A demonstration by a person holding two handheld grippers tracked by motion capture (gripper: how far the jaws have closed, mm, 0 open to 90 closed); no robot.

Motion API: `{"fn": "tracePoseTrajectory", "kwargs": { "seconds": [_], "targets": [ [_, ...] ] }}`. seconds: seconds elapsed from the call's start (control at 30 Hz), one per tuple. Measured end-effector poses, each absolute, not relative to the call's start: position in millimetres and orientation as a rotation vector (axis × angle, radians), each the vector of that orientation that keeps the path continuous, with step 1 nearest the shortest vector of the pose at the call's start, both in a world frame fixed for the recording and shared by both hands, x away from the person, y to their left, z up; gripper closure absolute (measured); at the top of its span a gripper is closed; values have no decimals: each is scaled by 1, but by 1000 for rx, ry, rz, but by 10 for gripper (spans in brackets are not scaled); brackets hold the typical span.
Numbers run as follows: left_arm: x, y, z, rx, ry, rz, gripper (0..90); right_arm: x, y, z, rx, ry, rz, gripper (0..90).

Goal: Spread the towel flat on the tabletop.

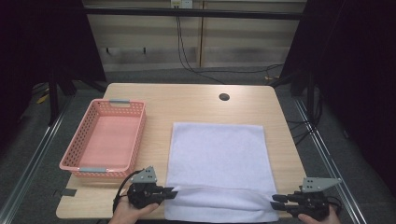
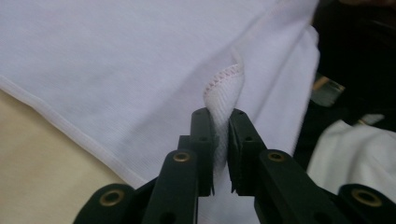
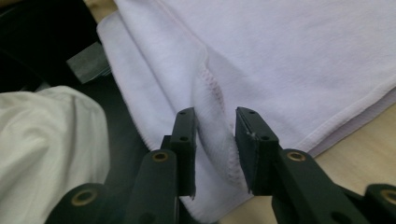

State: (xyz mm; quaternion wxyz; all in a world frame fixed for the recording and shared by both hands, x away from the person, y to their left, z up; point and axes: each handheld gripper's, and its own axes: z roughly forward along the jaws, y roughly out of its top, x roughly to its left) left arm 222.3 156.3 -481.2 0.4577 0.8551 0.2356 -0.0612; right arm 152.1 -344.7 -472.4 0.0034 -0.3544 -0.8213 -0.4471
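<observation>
**Both grippers at the towel's near corners**

My left gripper (image 1: 172, 192) is pinching the near left corner of the white towel (image 1: 218, 158); in the left gripper view the jaws are clamped on a stitched fold of hem (image 2: 225, 93) that is standing up between them. My right gripper (image 1: 275, 201) is sitting at the near right corner, and in the right gripper view its jaws are straddling a bunched ridge of cloth (image 3: 212, 135) with a gap on each side, so I am judging it as not yet closed on anything.

The towel is lying flat on the wooden table (image 1: 196, 100), to the right of the pink basket (image 1: 107, 140), which is standing empty. Its near edge is already rolled into a soft ridge running between my two grippers, and it seems to be hanging a little over the table's near edge.

I am expecting the cloth to handle as light, limp and not slippery: it is going to sag and drape wherever it is not supported, and it is not going to break. The hemmed corners look like the best places to take hold, since the stitching is thicker and gives the jaws something to bite. A thin pinch could slip out, so I am wanting a deep fold between the right jaws before lifting.
</observation>
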Motion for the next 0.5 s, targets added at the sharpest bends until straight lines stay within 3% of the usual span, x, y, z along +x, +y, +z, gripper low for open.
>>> {"fn": "tracePoseTrajectory", "kwargs": {
  "seconds": [0.27, 0.5],
  "targets": [
    [200, 174, -470, 2079, 506, -197, 699, 135, -349, -464, -1072, -2562, -1434, 635],
    [220, 179, -468, 2011, 600, -147, 634, 152, -350, -460, -1185, -2533, -1555, 591]
  ]
}}
